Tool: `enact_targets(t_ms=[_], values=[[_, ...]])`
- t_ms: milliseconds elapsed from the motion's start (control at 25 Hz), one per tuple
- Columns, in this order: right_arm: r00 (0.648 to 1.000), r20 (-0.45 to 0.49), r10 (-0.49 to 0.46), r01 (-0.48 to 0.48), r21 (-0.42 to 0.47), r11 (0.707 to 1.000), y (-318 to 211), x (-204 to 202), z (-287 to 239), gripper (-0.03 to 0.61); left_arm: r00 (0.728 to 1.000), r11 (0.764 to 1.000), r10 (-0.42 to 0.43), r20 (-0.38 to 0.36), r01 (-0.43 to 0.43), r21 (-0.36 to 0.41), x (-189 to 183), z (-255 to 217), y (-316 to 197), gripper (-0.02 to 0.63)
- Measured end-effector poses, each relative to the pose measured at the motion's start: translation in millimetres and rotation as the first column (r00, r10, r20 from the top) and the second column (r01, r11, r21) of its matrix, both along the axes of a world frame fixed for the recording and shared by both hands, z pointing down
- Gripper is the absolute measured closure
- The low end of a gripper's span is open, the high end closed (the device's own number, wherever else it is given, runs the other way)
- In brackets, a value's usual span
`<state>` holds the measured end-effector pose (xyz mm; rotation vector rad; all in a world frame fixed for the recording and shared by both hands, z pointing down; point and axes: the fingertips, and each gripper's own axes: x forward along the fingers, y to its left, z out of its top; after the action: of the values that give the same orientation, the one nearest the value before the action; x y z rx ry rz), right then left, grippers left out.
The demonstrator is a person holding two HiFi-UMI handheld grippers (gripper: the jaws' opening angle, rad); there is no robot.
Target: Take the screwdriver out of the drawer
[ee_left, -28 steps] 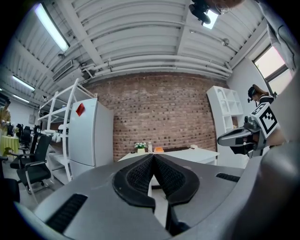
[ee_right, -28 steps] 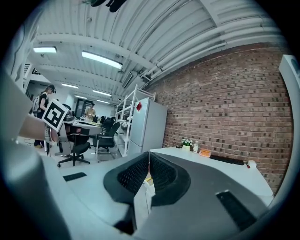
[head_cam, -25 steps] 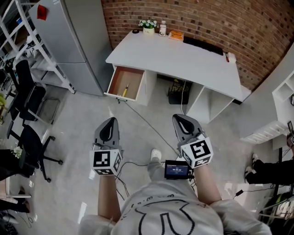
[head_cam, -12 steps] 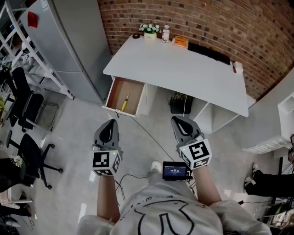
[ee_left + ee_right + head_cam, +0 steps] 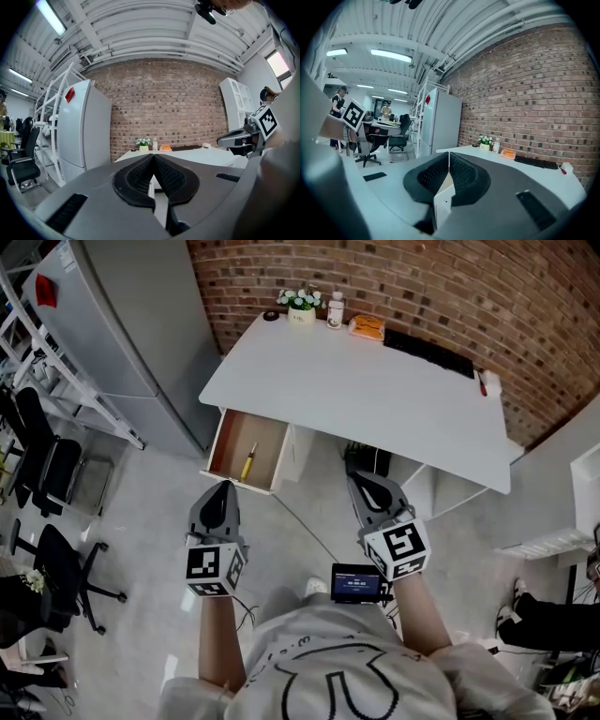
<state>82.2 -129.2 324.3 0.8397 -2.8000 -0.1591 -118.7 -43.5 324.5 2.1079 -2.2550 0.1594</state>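
Left tongs (image 5: 221, 489) and right tongs (image 5: 364, 482) both clenched, empty, carried closer to the counter (image 5: 375, 390) than a second ago. Near the left tongs, on their far side, open drawer (image 5: 269, 441) with yellow screwdriver (image 5: 247, 462) lying inside, untouched. Reaching in next, likely.

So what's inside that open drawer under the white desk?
Only a yellow-handled screwdriver shows, lying on the brown bottom of the drawer. The drawer's back end runs under the white desk, so anything there is hidden.
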Motion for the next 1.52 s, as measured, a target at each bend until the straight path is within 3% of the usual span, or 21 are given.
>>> enact_targets(t_ms=[560,920,1160,1520], values=[[0.996,-0.015,0.088,-0.089,-0.029,0.996,-36.9,-1.4,13.7,0.558,0.998,0.998,0.067,-0.014,-0.068,-0.014,-18.2,11.8,-56.3,0.601],[0.979,-0.015,0.201,-0.202,-0.055,0.978,-69.1,-47.4,23.8,0.558,0.985,0.984,0.172,-0.016,-0.172,-0.041,-74.3,22.4,-109.1,0.601],[0.957,-0.024,0.287,-0.288,-0.064,0.955,-95.9,-86.2,26.7,0.558,0.969,0.968,0.245,-0.031,-0.247,-0.049,-121.8,24.9,-155.2,0.601],[0.907,-0.05,0.418,-0.42,-0.074,0.904,-120.8,-134.6,34.0,0.558,0.925,0.922,0.376,-0.058,-0.38,-0.079,-173.0,40.9,-211.4,0.601]])
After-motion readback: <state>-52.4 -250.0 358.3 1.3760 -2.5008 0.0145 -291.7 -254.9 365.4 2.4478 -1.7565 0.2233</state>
